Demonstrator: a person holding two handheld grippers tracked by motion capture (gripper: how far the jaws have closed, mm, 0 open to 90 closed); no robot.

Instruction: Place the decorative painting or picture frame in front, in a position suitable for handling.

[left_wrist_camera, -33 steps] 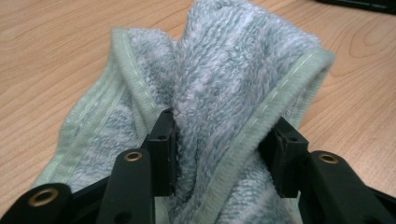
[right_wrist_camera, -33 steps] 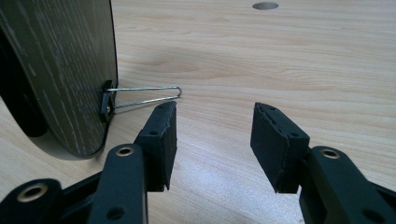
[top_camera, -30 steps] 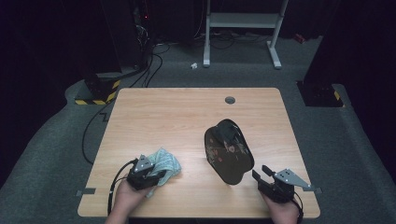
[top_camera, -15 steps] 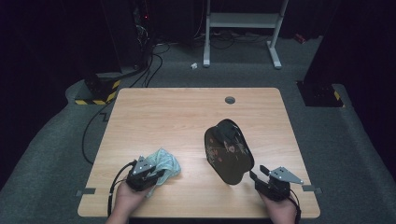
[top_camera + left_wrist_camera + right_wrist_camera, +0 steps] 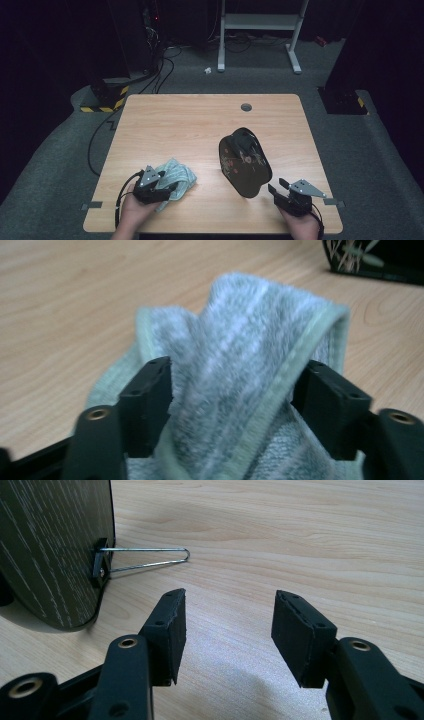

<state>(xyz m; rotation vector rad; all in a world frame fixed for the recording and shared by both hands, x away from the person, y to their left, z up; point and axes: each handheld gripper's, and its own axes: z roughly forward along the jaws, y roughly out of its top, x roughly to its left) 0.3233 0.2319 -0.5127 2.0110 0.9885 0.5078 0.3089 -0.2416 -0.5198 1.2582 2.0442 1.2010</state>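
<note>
Left gripper [image 5: 232, 390], jaws closed partway on a bunched towel [image 5: 250, 340]; a firm hold is advised before lifting. Right gripper [image 5: 227, 625] held open, empty, beside the plaque [image 5: 50, 550].

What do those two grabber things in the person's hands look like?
Each handheld black gripper, left and right, has two blocky black jaws with brass-coloured screw holes. A grey three-cornered plate sits on top of each, and a black cable trails from the left one. No sleeves show.

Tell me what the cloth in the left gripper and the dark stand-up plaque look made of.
Pale green striped cloth: fuzzy looped pile, likely terry cotton. Dark oval plaque: glossy painted front, lacquer-like; its back shows wood grain, with a thin metal wire prop.
</note>
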